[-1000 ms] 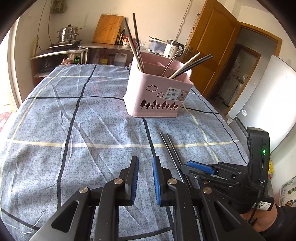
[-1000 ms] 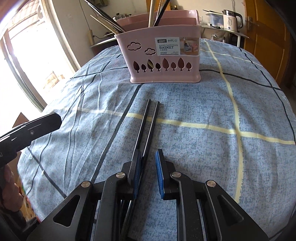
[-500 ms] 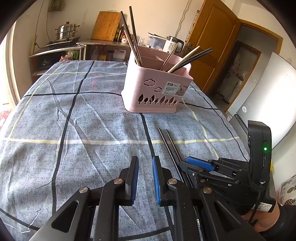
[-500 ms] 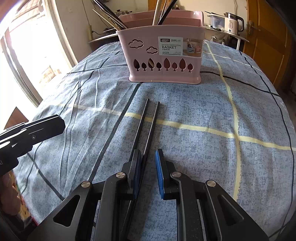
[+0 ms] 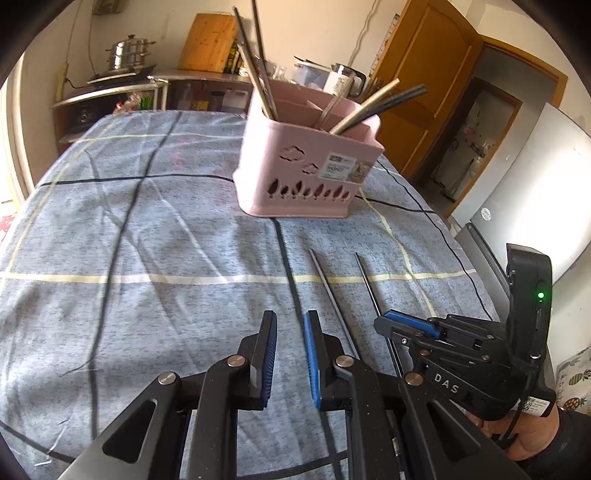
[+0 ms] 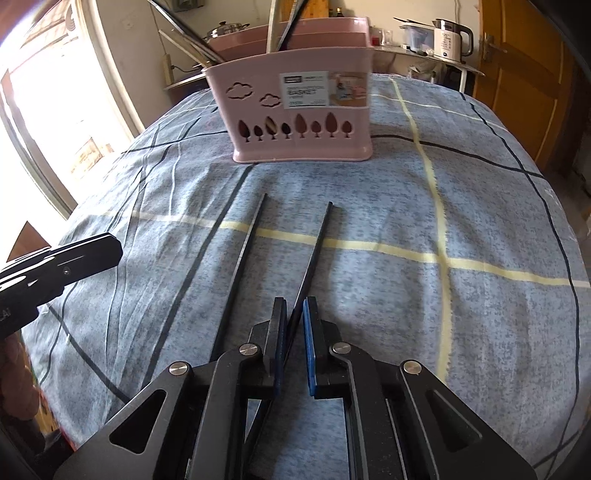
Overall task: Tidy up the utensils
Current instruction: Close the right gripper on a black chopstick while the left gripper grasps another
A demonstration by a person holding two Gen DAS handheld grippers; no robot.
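Observation:
A pink utensil basket (image 5: pixel 310 166) stands on the blue checked tablecloth, with chopsticks and spoons sticking out; it also shows in the right wrist view (image 6: pixel 299 110). Two black chopsticks lie in front of it. My right gripper (image 6: pixel 294 317) is shut on the right chopstick (image 6: pixel 314 251), whose far tip is lifted and swung right. The other chopstick (image 6: pixel 243 251) lies flat on the cloth. My left gripper (image 5: pixel 290 328) is open and empty, hovering just left of the right gripper (image 5: pixel 410 321).
The tablecloth (image 5: pixel 147 240) covers the whole table, whose edges fall away left and right. A counter with a steel pot (image 5: pixel 127 55), cutting board and kettle (image 6: pixel 450 35) stands behind. A door and a fridge are to the right.
My right gripper has closed on one chopstick and moved it apart from the other. Both cameras have drawn nearer to the basket. The left gripper stays open.

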